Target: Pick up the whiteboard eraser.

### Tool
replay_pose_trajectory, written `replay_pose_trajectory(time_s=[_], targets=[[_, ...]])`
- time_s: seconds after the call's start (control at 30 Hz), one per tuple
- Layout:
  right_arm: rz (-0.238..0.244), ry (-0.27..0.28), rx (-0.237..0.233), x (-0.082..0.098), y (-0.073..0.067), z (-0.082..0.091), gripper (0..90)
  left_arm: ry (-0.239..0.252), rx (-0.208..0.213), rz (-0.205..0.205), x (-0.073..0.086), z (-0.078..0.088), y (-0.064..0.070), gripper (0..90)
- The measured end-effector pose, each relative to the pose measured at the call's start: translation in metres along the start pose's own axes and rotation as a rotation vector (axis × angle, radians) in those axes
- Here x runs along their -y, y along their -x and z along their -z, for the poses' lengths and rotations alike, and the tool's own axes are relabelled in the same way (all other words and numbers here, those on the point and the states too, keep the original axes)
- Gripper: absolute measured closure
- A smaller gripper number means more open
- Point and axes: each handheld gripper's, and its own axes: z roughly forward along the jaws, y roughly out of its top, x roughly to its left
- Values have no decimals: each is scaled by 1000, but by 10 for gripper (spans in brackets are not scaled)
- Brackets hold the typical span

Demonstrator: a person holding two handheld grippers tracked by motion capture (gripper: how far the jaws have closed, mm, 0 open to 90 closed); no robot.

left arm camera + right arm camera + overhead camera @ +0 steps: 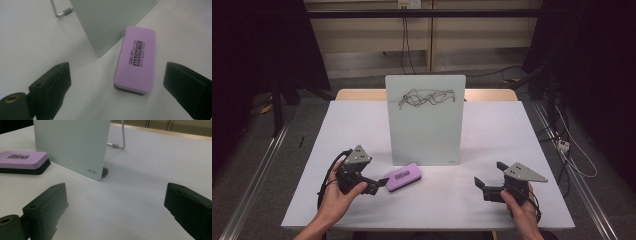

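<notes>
- Your left gripper [374,186] sits in the lower left of the high view, its jaws spread wide and holding nothing.
- The flat purple rectangular magnetic board eraser with a black base [403,176] lies on the white table [492,135] just right of that gripper, near the frame's lower centre.
- In the left gripper view, the eraser [136,59] lies between and beyond the two open jaws, nearer the right-hand one and touching neither.
- The upright pale green glass board with black scribbles near its top [425,120] stands mid-frame, just behind the eraser.
- Your right gripper [486,184] rests in the lower right, well apart from the eraser, jaws also spread and empty.
- In the right gripper view, the board [72,145] fills the upper left, the eraser [23,162] at the left edge.
</notes>
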Motion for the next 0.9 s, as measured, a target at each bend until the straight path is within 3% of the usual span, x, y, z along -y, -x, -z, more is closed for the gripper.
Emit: replay_pose_trajectory(time_s=[0.03, 0.07, 0.13, 0.2, 0.27, 0.3, 0.4, 0.43, 0.67, 0.7, 0.9], targets=[[1, 0, 0, 0, 0, 0, 46, -2, 33, -3, -1, -2, -1, 63], [2, 1, -1, 0, 0, 0, 46, -22, 22, -8, -3, -2, 1, 63], [2, 2, -3, 0, 0, 0, 46, -35, 40, -17, -7, -5, 1, 62], [4, 0, -4, 0, 0, 0, 46, -46, 80, -23, -10, -9, 1, 69], [5, 0, -6, 0, 0, -1, 46, -92, 65, -52, -15, -13, 3, 78], [5, 0, -6, 0, 0, -1, 46, -117, 96, -72, -17, -16, 3, 78], [8, 0, -8, 0, -1, -1, 46, -157, 90, -81, -22, -22, 6, 85], [8, 0, -8, 0, -1, -1, 46, -165, 131, -78, -23, -25, 6, 87], [10, -5, -8, -1, -1, -1, 43, -222, 135, -124, -33, -37, 7, 83], [10, -5, -8, -1, -1, -1, 43, -215, 135, -107, -33, -39, 8, 83], [14, -4, -12, -1, -2, -2, 44, -256, 149, -123, -38, -49, 11, 96]])
